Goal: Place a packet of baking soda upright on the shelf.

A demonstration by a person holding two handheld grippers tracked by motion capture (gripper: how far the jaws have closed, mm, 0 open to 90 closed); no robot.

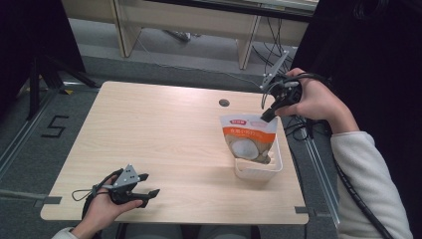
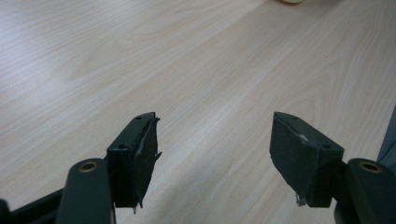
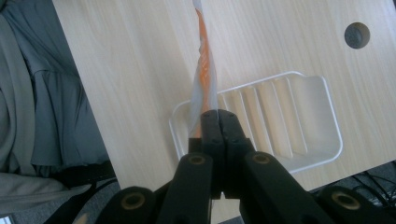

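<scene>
one pouch (image 1: pixel 249 139), one white tray (image 1: pixel 259 172), two grippers: right (image 1: pixel 269 114), left (image 1: pixel 149 185)

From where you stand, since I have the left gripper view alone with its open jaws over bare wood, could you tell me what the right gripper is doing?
Observer: The right gripper is shut on the top edge of an orange and white pouch.
Operator: Thank you. Is the pouch on the table?
Observer: Its lower end sits inside a white ribbed tray near the table's right edge.
Operator: And where is my left gripper relative to that?
Observer: The left gripper is at the near left of the table, well apart from the tray, holding nothing.
</scene>
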